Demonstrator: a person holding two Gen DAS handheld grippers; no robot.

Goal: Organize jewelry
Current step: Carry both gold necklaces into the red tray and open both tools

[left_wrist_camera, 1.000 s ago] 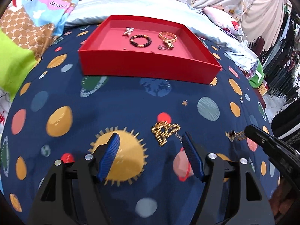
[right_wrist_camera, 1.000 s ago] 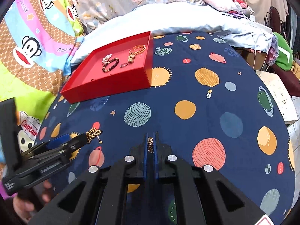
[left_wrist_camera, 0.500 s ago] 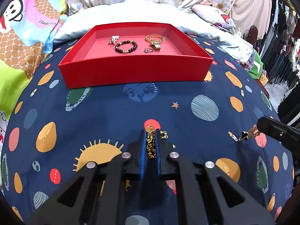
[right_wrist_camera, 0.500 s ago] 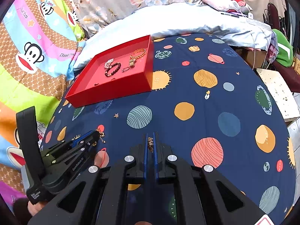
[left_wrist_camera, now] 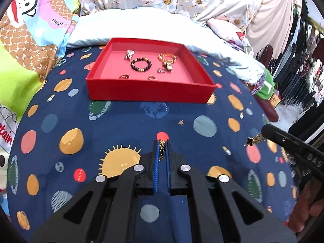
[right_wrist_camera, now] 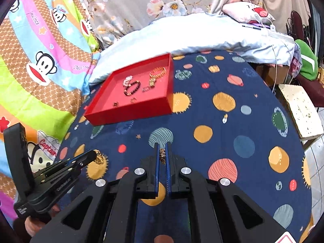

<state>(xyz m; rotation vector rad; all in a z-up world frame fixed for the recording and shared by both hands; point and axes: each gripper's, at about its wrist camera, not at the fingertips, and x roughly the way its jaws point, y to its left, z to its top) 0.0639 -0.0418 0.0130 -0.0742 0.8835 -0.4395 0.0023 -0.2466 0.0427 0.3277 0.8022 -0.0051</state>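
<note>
A red tray [left_wrist_camera: 149, 93] sits on the planet-print bedspread and also shows in the right wrist view [right_wrist_camera: 129, 112]. It holds a dark bead bracelet [left_wrist_camera: 141, 64], a gold bracelet [left_wrist_camera: 167, 57], a silver piece [left_wrist_camera: 129, 54] and a few small rings. My left gripper [left_wrist_camera: 162, 147] is shut on a gold chain [left_wrist_camera: 161, 148], lifted above the spread short of the tray. My right gripper [right_wrist_camera: 162, 151] is shut on another gold chain [right_wrist_camera: 162, 154], also lifted. Each gripper shows in the other's view, the right one [left_wrist_camera: 261, 136] with its chain dangling, the left one [right_wrist_camera: 94, 155] likewise.
A pale blue quilt [left_wrist_camera: 141, 26] is bunched behind the tray. A monkey-print blanket [right_wrist_camera: 40, 60] lies at the left. A green cushion [right_wrist_camera: 306, 60] and a worn white stool [right_wrist_camera: 299, 109] stand off the bed's right edge.
My left gripper closed on the gold chain and lifted it off the spread. Both grippers rose, each with its chain, and the tray's inside now shows more.
</note>
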